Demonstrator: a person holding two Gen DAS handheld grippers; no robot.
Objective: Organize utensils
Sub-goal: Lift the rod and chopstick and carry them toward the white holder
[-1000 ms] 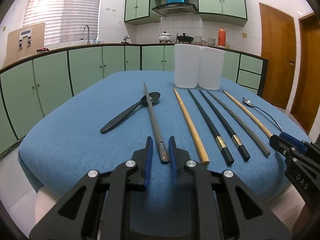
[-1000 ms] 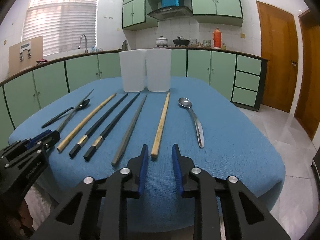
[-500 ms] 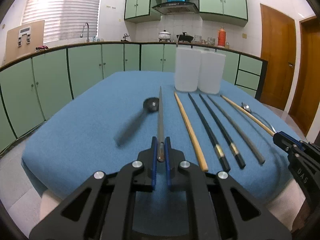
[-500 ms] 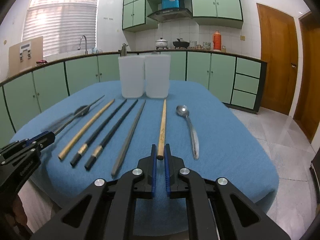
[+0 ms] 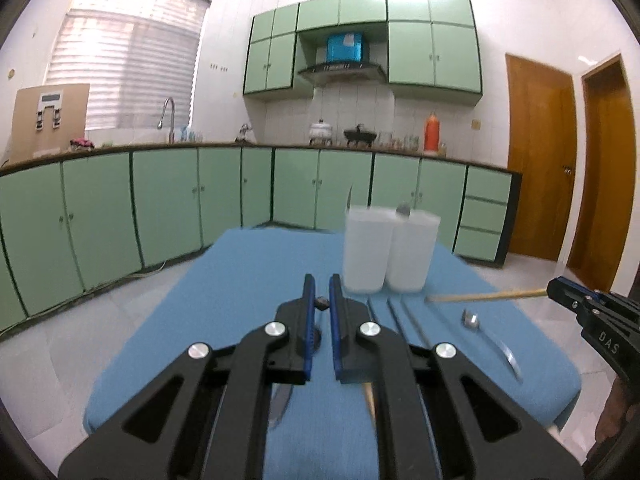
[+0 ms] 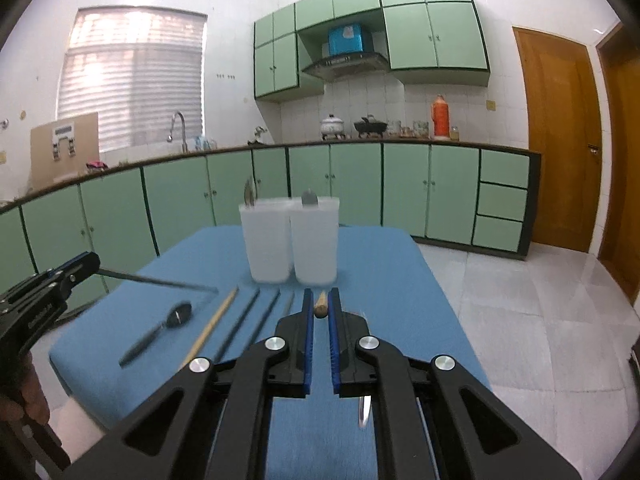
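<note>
1. Left hand-held gripper (image 5: 321,286): fingers pinch the end of a grey chopstick (image 6: 160,281), lifted clear of the bench (image 6: 392,264). The right wrist view shows the stick running level from that gripper toward the two white containers (image 6: 290,246).
2. Right hand-held gripper (image 6: 319,300): fingers pinch the butt of a wooden chopstick (image 5: 484,297), also raised. The left wrist view shows it reaching level toward the containers.
3. Progress: early stage, by judgement. Two tips show above the container rims; whether they belong to the held sticks or to items already stored cannot be told.
4. Items left on the blue bench cover:
   - a second wooden chopstick (image 6: 210,326);
   - two black chopsticks (image 6: 240,326) and a second grey one, side by side;
   - a black spoon (image 6: 160,330) on the left;
   - a metal spoon (image 5: 490,340) on the right.
5. Pose: both grippers are held above the near edge of the bench, pointing forward at the containers and roughly level. They are well apart, one on each side of the row of utensils.
6. Next requirement, by judgement: tilt each stick tip-down and guide it into a container opening.
</note>
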